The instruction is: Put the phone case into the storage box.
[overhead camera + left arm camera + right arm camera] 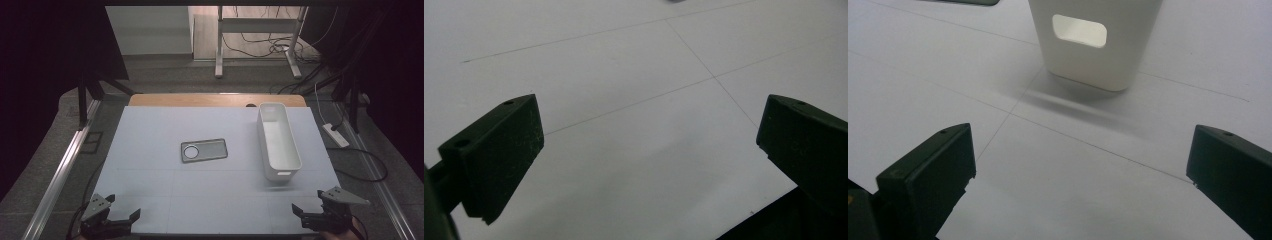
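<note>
From above we see the left hand-held gripper (122, 212) and the right hand-held gripper (306, 201) at the near edge of the white tabletop (150, 150), both gaping wide and empty. The long white plastic bin (278, 140) stands ahead of the right one; a flat dark grey, seemingly metal plate with a round hole (204, 150) lies mid-table.

In the left gripper view, our jaws frame bare tabletop (634, 75).

In the right gripper view, the bin's handled end (1093, 45) stands ahead, well apart from the spread jaws.

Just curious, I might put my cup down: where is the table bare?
The near strip between the two tongs is bare, as is the left side beside the flat grey phone case. The long white plastic bin takes up the right side.
</note>
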The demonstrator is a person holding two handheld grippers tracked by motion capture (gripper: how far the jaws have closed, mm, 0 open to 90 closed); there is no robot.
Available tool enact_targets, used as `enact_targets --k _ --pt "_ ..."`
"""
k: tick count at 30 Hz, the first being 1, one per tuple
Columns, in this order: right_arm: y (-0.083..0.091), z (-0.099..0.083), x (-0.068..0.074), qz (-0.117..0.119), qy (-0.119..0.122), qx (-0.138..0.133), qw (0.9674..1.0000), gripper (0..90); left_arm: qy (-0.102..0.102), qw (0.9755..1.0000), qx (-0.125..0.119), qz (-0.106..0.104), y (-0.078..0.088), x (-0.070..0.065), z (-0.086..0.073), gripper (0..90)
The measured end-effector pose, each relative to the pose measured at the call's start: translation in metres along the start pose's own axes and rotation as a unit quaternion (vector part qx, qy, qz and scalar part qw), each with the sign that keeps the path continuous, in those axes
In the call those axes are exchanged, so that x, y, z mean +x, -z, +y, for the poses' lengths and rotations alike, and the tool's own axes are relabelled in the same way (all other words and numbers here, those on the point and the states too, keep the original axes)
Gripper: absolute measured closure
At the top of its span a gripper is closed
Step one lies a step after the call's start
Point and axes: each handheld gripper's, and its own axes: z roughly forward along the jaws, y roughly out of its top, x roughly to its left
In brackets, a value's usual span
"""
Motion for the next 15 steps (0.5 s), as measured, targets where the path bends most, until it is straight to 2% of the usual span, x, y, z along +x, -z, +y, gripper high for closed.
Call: enact_targets --k 15 --pt "0.0000 0.0000 0.0005 -0.002 0.000 -0.001 1.0000 0.0 0.008 0.9999 -0.001 -0.010 -0.0001 0.0024 0.0011 0.0"
